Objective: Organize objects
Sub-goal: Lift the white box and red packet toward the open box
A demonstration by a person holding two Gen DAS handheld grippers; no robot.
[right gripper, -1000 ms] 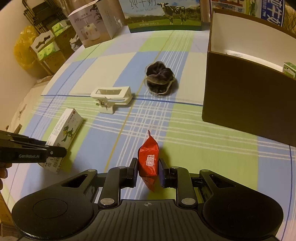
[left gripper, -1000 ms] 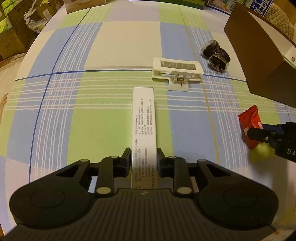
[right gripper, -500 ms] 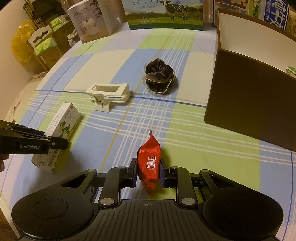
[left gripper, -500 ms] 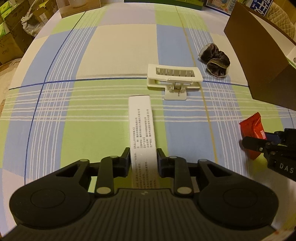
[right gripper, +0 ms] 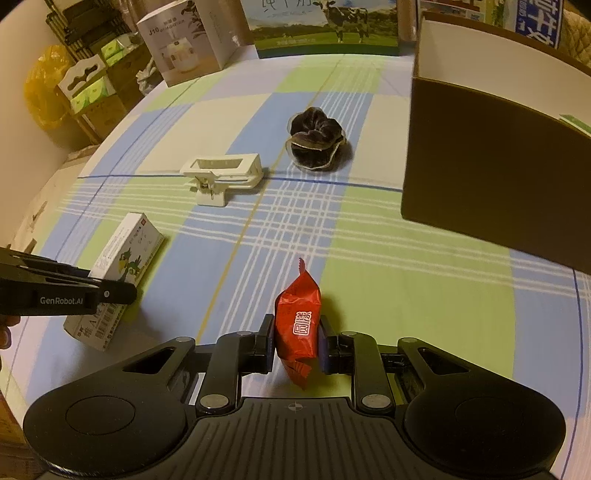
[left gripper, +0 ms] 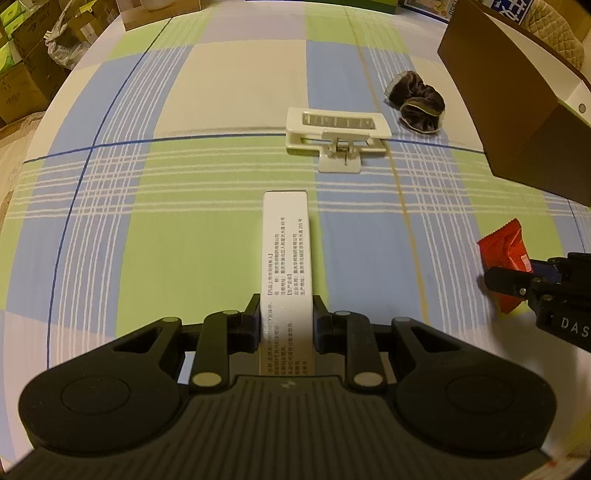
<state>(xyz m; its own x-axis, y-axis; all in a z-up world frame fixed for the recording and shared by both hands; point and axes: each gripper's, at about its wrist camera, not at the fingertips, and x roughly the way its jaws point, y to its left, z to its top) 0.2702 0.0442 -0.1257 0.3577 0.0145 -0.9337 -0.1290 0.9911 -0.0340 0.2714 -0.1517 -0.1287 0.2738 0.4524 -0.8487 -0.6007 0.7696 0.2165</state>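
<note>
My left gripper [left gripper: 286, 314] is shut on a white medicine box [left gripper: 285, 254] printed with small text; its narrow side faces the camera and it is held above the checked cloth. In the right wrist view the same box [right gripper: 127, 266] shows a green cartoon print, with the left gripper's black fingers [right gripper: 110, 291] on it. My right gripper [right gripper: 296, 332] is shut on a red snack packet [right gripper: 297, 314], pinched across its middle. That packet [left gripper: 504, 254] shows at the right edge of the left wrist view.
A white plastic clip [left gripper: 338, 134] [right gripper: 221, 173] and a dark brown scrunchie [left gripper: 417, 101] [right gripper: 314, 138] lie on the blue-green checked cloth [left gripper: 184, 240]. A brown open box [right gripper: 491, 155] [left gripper: 517, 92] stands at the right. Cartons line the far edge [right gripper: 325, 26].
Both grippers keep their hold. The views have shifted a little closer toward the clip and the brown box, with the medicine box raised slightly off the cloth.
</note>
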